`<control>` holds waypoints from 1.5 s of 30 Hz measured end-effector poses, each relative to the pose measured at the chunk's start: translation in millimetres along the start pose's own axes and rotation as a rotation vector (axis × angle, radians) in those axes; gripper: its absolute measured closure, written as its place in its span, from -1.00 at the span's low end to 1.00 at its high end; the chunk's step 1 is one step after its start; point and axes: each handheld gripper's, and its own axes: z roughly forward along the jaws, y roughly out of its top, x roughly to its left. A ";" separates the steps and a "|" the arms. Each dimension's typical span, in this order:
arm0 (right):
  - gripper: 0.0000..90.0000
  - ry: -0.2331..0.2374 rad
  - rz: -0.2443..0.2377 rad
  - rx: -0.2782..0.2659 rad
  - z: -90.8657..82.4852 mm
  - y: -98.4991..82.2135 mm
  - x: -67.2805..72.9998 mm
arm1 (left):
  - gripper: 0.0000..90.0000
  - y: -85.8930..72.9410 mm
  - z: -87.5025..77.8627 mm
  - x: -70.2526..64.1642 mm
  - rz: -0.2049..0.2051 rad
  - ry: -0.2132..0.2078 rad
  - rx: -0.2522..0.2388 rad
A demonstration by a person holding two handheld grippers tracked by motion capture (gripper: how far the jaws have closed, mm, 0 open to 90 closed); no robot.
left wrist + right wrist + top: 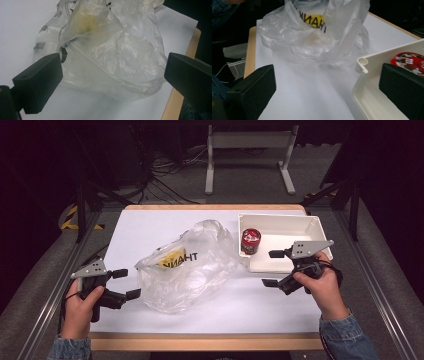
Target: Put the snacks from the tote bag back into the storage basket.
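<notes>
Covering most of the high view, the white-topped table [150, 227] carries a crumpled clear plastic bag [187, 265] with a yellow patch and black lettering at its centre, its long axis running from near-left to far-right. A white rectangular plastic tray [300, 227] at the far right holds a red round tin [250, 240], upright. The left gripper [127, 284] waits beside the bag's left edge, fingers wide apart and empty. The right gripper [272, 268], also spread and empty, hangs over the tray's near edge. Pinching the bag's loose film from both sides would likely work best.
</notes>
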 end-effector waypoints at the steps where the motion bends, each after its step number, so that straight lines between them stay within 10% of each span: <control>1: -0.96 -0.010 0.011 -0.008 2.5 -3.2 0.9 | -0.94 -1.8 0.8 0.0 0.000 -0.003 -0.003; 24: -0.96 -0.040 0.083 -0.057 45.5 -57.7 3.8 | -0.94 -32.6 22.3 15.5 0.030 -0.023 -0.045; 36: -0.96 -0.046 0.075 0.098 56.6 -70.5 4.4 | -0.93 -39.1 30.7 18.5 0.041 -0.013 -0.033; 45: -0.96 -0.074 0.070 0.115 54.4 -72.7 1.0 | -0.94 -37.0 35.5 12.9 0.086 -0.002 -0.021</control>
